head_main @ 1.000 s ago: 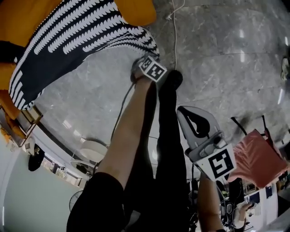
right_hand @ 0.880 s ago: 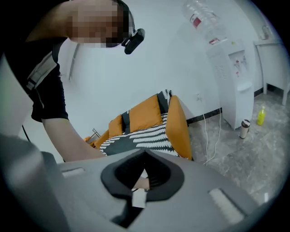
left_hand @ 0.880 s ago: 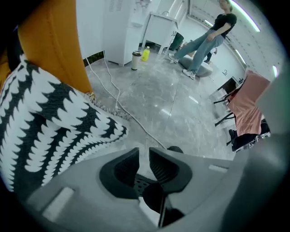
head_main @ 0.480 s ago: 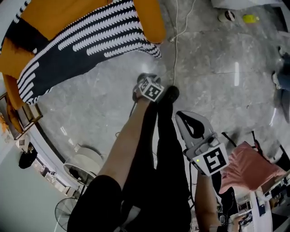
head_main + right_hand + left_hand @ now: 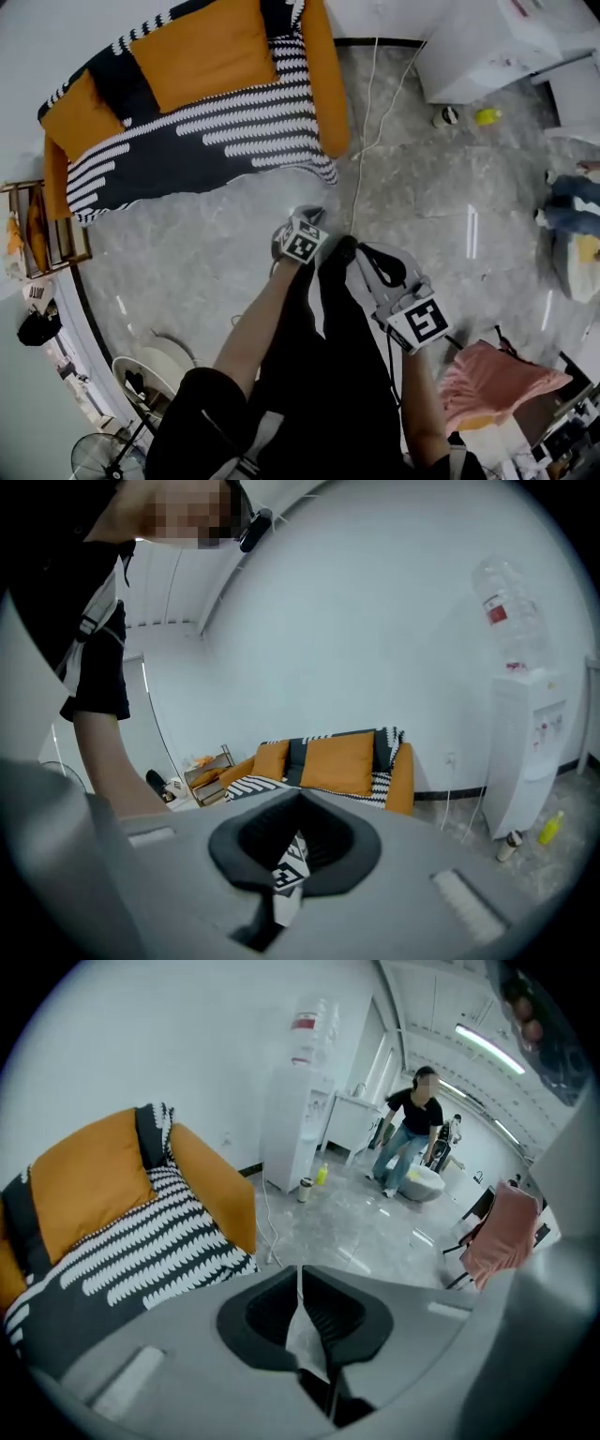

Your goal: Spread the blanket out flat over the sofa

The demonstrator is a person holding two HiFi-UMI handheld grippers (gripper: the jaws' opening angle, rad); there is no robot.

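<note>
A black-and-white patterned blanket (image 5: 202,150) lies spread over an orange fabric sofa (image 5: 330,84). Its long axis runs along the sofa's length, from the left arm to the right end. It covers the seat, and its lower edge hangs over the seat's front edge. Narrower strips climb the backrest between two orange cushions and at the right end.

Both tools are held well apart from the sofa, above the grey marble floor (image 5: 450,187). The left gripper (image 5: 300,1271) has just been closing; its jaws now meet at the tips, with nothing between them. The right gripper (image 5: 298,803) is also pressed together and empty.

An open wooden rack (image 5: 70,246) beside the sofa's left arm holds something orange – too small to identify. A white water dispenser (image 5: 295,1124) carries a clear bottle (image 5: 314,1026).
</note>
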